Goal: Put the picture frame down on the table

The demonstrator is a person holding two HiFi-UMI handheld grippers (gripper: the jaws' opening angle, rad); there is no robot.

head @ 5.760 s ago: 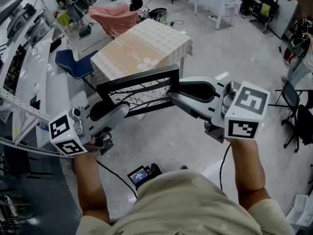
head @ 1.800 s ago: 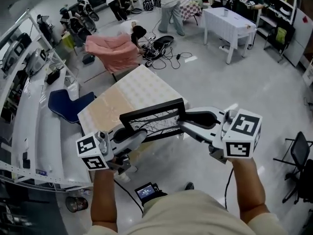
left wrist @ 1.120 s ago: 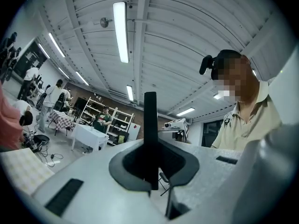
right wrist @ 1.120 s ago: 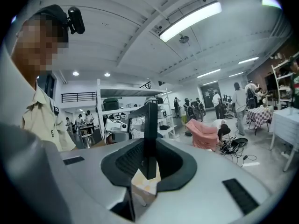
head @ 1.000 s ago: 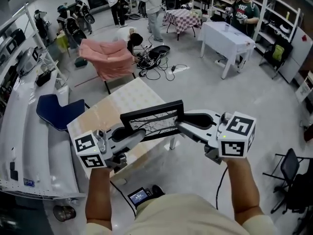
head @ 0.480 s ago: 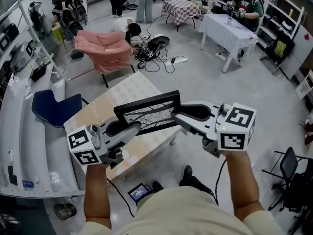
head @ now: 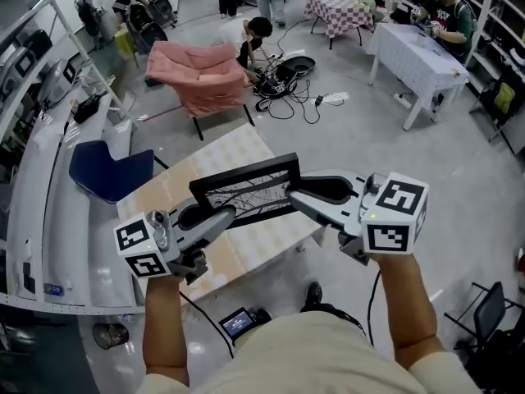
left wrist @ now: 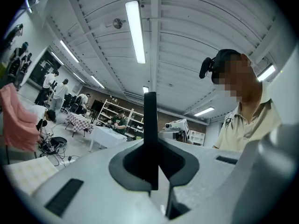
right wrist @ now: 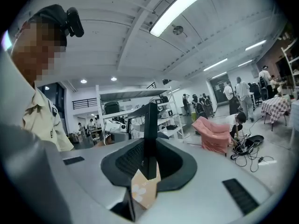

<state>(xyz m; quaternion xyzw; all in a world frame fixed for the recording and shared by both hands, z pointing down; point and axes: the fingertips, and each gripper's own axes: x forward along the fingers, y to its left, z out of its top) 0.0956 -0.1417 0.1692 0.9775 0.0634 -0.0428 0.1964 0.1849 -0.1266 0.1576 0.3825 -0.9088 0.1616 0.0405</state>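
I hold a black picture frame (head: 246, 194) with a branch drawing in the air, over a table (head: 221, 158) covered in a pale checked cloth. My left gripper (head: 215, 217) is shut on the frame's lower left edge and my right gripper (head: 297, 197) is shut on its right edge. In the left gripper view the frame (left wrist: 150, 139) stands edge-on as a thin black bar pinched between the jaws. The right gripper view shows the same edge-on frame (right wrist: 150, 139) clamped, with the table's cloth (right wrist: 144, 190) seen below through the gap.
A blue chair (head: 111, 171) stands left of the table beside a long white bench (head: 45, 162). A pink armchair (head: 201, 71) and floor cables (head: 287, 72) lie beyond. Another white table (head: 422, 56) stands at the far right, with people around it.
The frame stays clamped in both grippers throughout. The table has come closer beneath it, and now the frame hangs over the table's near end.
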